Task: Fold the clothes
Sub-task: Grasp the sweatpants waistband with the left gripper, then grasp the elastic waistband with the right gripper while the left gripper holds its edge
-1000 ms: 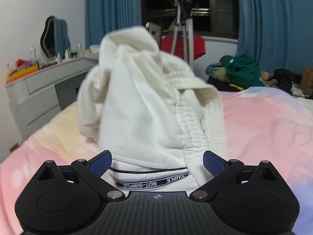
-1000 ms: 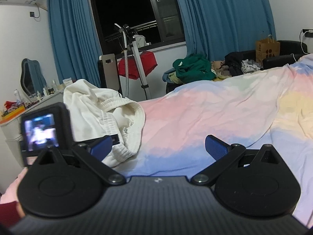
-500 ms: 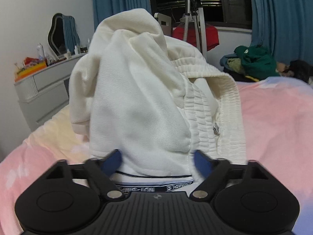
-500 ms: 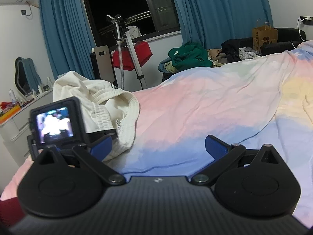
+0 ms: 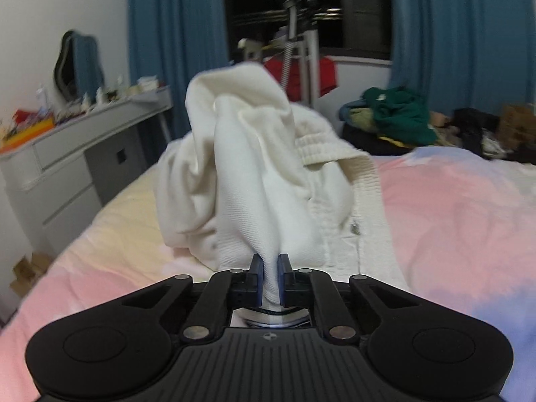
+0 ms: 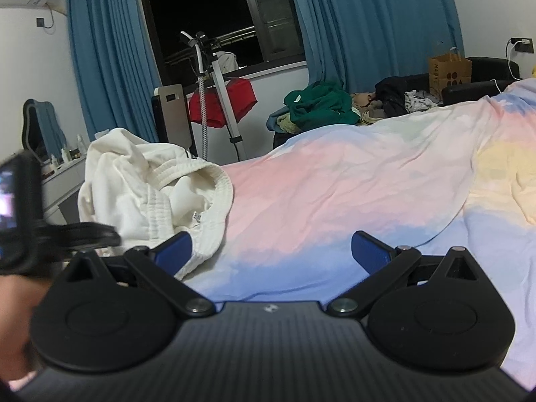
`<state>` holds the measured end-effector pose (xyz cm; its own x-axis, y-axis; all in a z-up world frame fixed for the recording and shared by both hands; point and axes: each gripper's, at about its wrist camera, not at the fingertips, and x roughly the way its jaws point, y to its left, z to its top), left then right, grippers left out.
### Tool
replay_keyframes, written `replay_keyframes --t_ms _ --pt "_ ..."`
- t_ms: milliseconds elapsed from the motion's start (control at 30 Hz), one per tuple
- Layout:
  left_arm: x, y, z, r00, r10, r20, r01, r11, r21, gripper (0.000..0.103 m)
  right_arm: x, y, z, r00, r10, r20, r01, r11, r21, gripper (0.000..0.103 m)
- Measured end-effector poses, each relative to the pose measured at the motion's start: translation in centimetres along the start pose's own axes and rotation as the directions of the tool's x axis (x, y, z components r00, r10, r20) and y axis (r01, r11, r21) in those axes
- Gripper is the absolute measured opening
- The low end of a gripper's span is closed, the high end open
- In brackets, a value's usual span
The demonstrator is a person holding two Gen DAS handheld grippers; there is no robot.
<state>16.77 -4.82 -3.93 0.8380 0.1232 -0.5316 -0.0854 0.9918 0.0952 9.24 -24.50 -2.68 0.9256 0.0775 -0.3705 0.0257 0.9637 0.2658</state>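
A crumpled cream-white garment with a ribbed elastic waistband lies heaped on the pastel pink, yellow and blue bedspread. My left gripper is shut on a pinched fold of this garment at its near edge. In the right wrist view the garment sits at the left. My right gripper is open and empty, low over the bedspread, with its left fingertip beside the waistband. The left gripper's body with its camera screen shows at the far left of that view.
A grey dresser with clutter and a mirror stands left of the bed. A garment steamer stand with a red cloth is beyond the bed. A pile of green and dark clothes and a paper bag lie at the far side.
My left gripper has closed from wide open onto a fold of the white garment. The right gripper has stayed open, shifting slightly nearer the garment.
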Motion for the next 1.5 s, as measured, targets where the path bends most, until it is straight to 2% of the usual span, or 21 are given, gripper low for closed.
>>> replay_keyframes --t_ms 233,367,433,533,700,867,933,1033,1100,1167,1233,1300,1500 --pt "-6.4 2.5 -1.1 0.995 -0.102 -0.006 0.102 0.994 0.04 0.008 -0.6 0.7 0.0 1.0 0.026 0.006 -0.026 0.999 -0.024 0.103" --pt "-8.3 5.0 -2.5 0.991 -0.132 -0.03 0.132 0.991 -0.017 0.008 -1.1 1.4 0.0 0.999 0.043 0.006 -0.042 0.998 -0.043 0.103" --pt "-8.6 6.3 -3.2 0.992 -0.121 -0.019 0.12 0.992 -0.034 0.008 -1.5 1.8 -0.1 0.998 0.065 0.003 -0.065 0.996 -0.061 0.103" --pt "-8.1 8.6 -4.1 0.992 -0.119 -0.03 0.115 0.987 -0.113 0.008 -1.7 2.6 -0.1 0.995 0.096 -0.003 -0.096 0.991 -0.094 0.103" --pt "-6.5 12.4 -5.1 0.986 -0.152 -0.067 0.13 0.957 -0.261 0.009 3.1 5.2 1.5 0.995 0.101 -0.015 -0.101 0.967 -0.235 0.103" --pt "-5.4 14.6 -5.5 0.982 -0.179 -0.068 0.15 0.938 -0.313 0.009 7.9 7.8 3.2 0.994 0.103 -0.027 -0.106 0.922 -0.371 0.103" --pt "-4.7 15.3 -5.6 0.978 -0.196 -0.073 0.16 0.927 -0.34 0.009 10.9 8.5 3.2 0.996 0.081 -0.047 -0.094 0.896 -0.435 0.101" --pt "-3.6 16.0 -5.7 0.975 -0.206 -0.08 0.16 0.91 -0.382 0.009 16.2 9.1 2.7 0.996 0.025 -0.086 -0.068 0.841 -0.536 0.095" --pt "-3.1 16.2 -5.9 0.974 -0.211 -0.084 0.161 0.902 -0.401 0.009 19.5 9.5 2.4 0.995 -0.006 -0.1 -0.055 0.805 -0.59 0.084" --pt "-2.7 16.4 -6.0 0.972 -0.22 -0.087 0.164 0.893 -0.419 0.009 21.9 9.9 2.2 0.994 -0.014 -0.109 -0.055 0.79 -0.61 0.074" --pt "-2.5 16.4 -5.8 0.97 -0.229 -0.087 0.17 0.886 -0.432 0.009 23.9 10.5 1.8 0.994 -0.017 -0.107 -0.055 0.773 -0.632 0.072" --pt "-2.4 16.5 -5.8 0.968 -0.238 -0.085 0.178 0.879 -0.442 0.009 25.8 11.2 1.5 0.995 -0.016 -0.097 -0.052 0.753 -0.656 0.063" --pt "-2.0 16.5 -5.8 0.967 -0.243 -0.082 0.182 0.876 -0.447 0.009 28.5 13.6 0.8 0.998 0.056 -0.038 -0.067 0.727 -0.683 0.06"
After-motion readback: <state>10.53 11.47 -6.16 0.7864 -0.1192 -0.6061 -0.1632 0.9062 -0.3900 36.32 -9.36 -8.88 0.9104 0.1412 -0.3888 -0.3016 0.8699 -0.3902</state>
